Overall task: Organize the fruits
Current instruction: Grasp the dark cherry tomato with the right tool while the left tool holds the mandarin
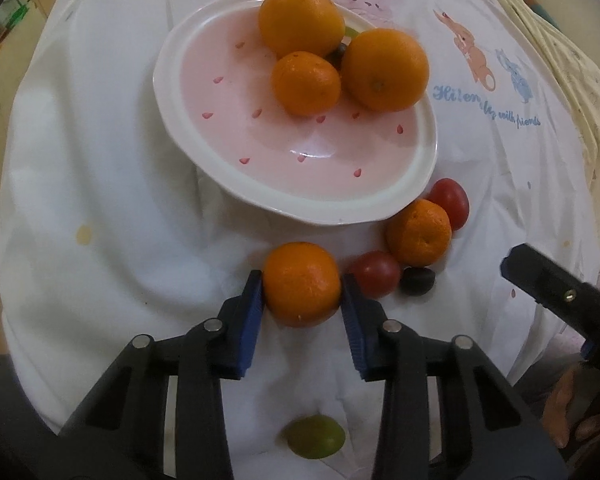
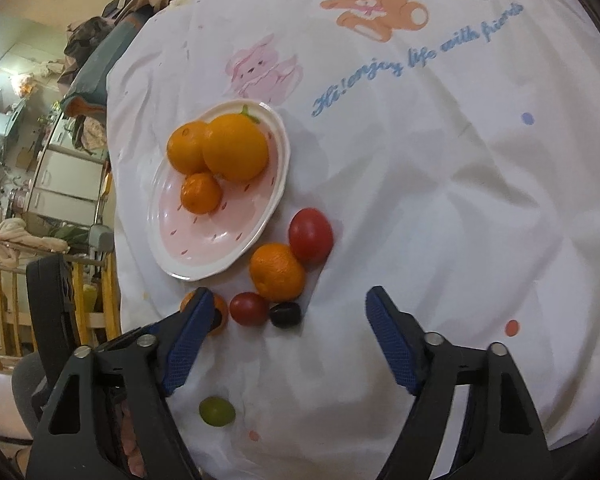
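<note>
Left hand-held gripper (image 1: 302, 280): blue pads pinching a small round orange mandarin (image 1: 302, 283) on the white cartoon-printed cloth (image 1: 100, 200), just below the plate.
Right hand-held gripper (image 2: 290, 300): spread, nothing between its pads.
Pink-and-white oval plate (image 1: 204, 152): three oranges.

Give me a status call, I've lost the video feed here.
Left gripper shut on a mandarin beside the pink plate. Right gripper open, empty. Cherry tomato close by the left gripper's right finger.
</note>
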`<control>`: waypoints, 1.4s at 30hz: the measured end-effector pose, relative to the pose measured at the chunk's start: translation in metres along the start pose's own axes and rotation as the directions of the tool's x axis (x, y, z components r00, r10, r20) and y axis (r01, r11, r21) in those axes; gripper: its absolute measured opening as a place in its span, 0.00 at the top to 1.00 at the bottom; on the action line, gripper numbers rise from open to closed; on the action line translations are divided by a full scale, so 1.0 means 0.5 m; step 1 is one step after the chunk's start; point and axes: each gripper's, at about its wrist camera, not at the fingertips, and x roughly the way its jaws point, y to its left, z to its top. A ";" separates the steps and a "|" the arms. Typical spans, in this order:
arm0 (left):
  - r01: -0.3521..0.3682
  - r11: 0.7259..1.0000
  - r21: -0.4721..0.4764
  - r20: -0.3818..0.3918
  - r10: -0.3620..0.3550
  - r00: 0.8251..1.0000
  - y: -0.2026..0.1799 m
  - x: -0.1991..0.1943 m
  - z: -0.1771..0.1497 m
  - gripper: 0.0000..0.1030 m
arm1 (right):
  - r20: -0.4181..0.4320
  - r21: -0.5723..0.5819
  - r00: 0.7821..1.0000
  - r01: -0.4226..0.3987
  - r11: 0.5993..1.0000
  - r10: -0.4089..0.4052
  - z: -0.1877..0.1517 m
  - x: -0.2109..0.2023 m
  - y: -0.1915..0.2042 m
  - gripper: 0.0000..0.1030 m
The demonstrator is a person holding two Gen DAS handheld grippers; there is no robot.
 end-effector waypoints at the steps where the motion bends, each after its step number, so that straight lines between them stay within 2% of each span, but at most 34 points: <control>1: 0.009 1.000 -0.004 -0.001 -0.009 1.000 0.003 -0.004 0.000 0.68 | -0.004 -0.005 1.000 0.002 1.000 -0.002 -0.001 0.003 0.002 0.29; 3: 0.002 1.000 -0.003 0.002 -0.002 1.000 0.006 -0.011 0.001 0.68 | -0.020 -0.019 1.000 -0.006 1.000 0.005 -0.005 0.011 0.008 0.40; 6: -0.009 1.000 0.009 0.006 0.009 1.000 0.014 -0.028 -0.004 0.68 | -0.041 -0.070 0.999 0.009 0.998 -0.012 -0.011 0.028 0.026 0.51; 9: -0.018 1.000 0.022 0.033 0.017 0.999 0.018 -0.053 -0.007 0.68 | -0.051 -0.148 0.997 0.048 0.988 -0.056 -0.020 0.045 0.051 0.55; 14: 0.008 1.000 0.028 0.068 -0.010 0.998 0.021 -0.082 -0.008 0.68 | -0.071 -0.246 0.990 0.105 0.964 -0.126 -0.036 0.079 0.076 0.58; 18: 0.018 0.999 0.029 0.086 -0.021 0.996 0.022 -0.096 -0.009 0.68 | -0.056 -0.333 0.979 0.169 0.928 -0.198 -0.050 0.097 0.094 0.60; 22: 0.028 0.999 0.019 0.096 -0.029 0.995 0.024 -0.104 -0.009 0.68 | -0.029 -0.450 0.954 0.253 0.856 -0.297 -0.068 0.127 0.122 0.65; 25: 0.039 0.999 0.008 0.092 -0.039 0.995 0.030 -0.103 -0.009 0.68 | -0.002 -0.491 0.939 0.299 0.818 -0.345 -0.071 0.144 0.130 0.67; 26: 0.032 0.999 0.009 0.094 -0.033 0.995 0.030 -0.102 -0.008 0.68 | 0.007 -0.502 0.934 0.312 0.807 -0.357 -0.072 0.145 0.132 0.75; 27: 0.029 1.000 0.007 0.094 -0.029 0.995 0.031 -0.102 -0.009 0.68 | 0.014 -0.510 0.931 0.320 0.799 -0.364 -0.072 0.146 0.133 0.75; 37: -0.010 1.000 0.013 0.111 0.009 0.994 0.033 -0.096 -0.009 0.68 | -0.018 -0.482 0.950 0.264 0.836 -0.310 -0.075 0.121 0.119 0.76; 42: -0.045 0.999 0.016 0.112 0.043 0.993 0.040 -0.087 -0.012 0.68 | -0.048 -0.437 0.965 0.214 0.874 -0.260 -0.058 0.096 0.104 0.76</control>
